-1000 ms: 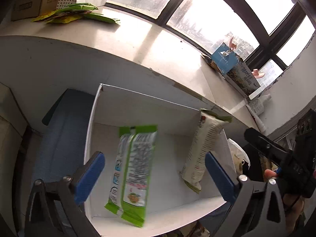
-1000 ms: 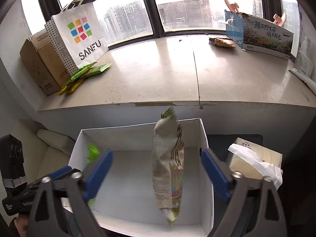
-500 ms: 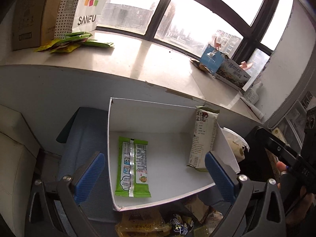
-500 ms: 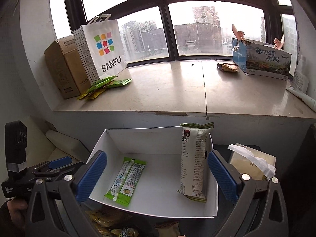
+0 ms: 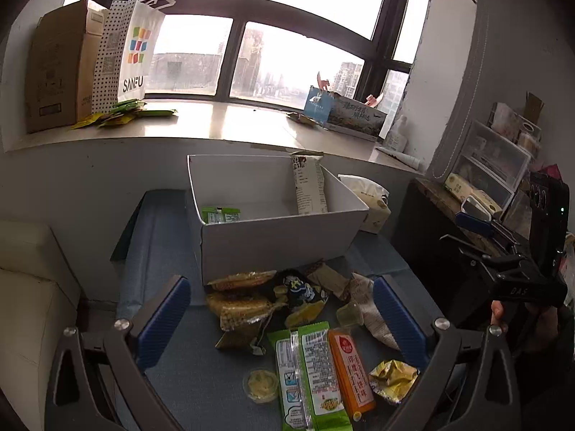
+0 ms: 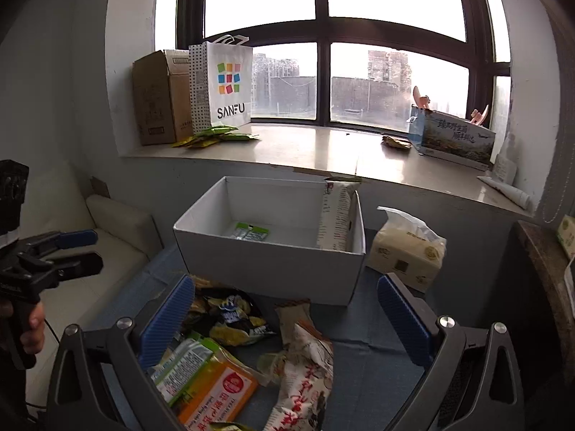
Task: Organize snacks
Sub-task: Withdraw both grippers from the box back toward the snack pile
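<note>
Two snacks sit in the white box [image 5: 280,240] ahead of my grippers: a green packet [image 5: 220,214] flat on its floor at the left, and a tall pale packet [image 5: 309,184] upright against its right wall. A second ago both grippers hung right over that box; now I have drawn them back and low, so a heap of loose snacks has come into sight just below my fingers.

My left gripper [image 5: 281,319] is spread wide with nothing between its blue pads, and so is my right gripper [image 6: 284,318].

The box stands on a blue-grey cloth surface [image 5: 154,237], beneath a pale window ledge [image 6: 316,147] bearing a cardboard carton [image 6: 158,97] and a white SANFU bag [image 6: 226,86]. A tissue pack [image 6: 406,248] lies just right of the box, a cream cushion [image 6: 118,222] off to the left.

Between my left fingers lie a green wrapper [image 5: 309,377] beside an orange bar [image 5: 350,370], with a dark crinkled bag [image 5: 302,294] and yellow packets [image 5: 244,305] nearer the box. A white pouch with red lettering [image 6: 305,373] lies between my right fingers.
</note>
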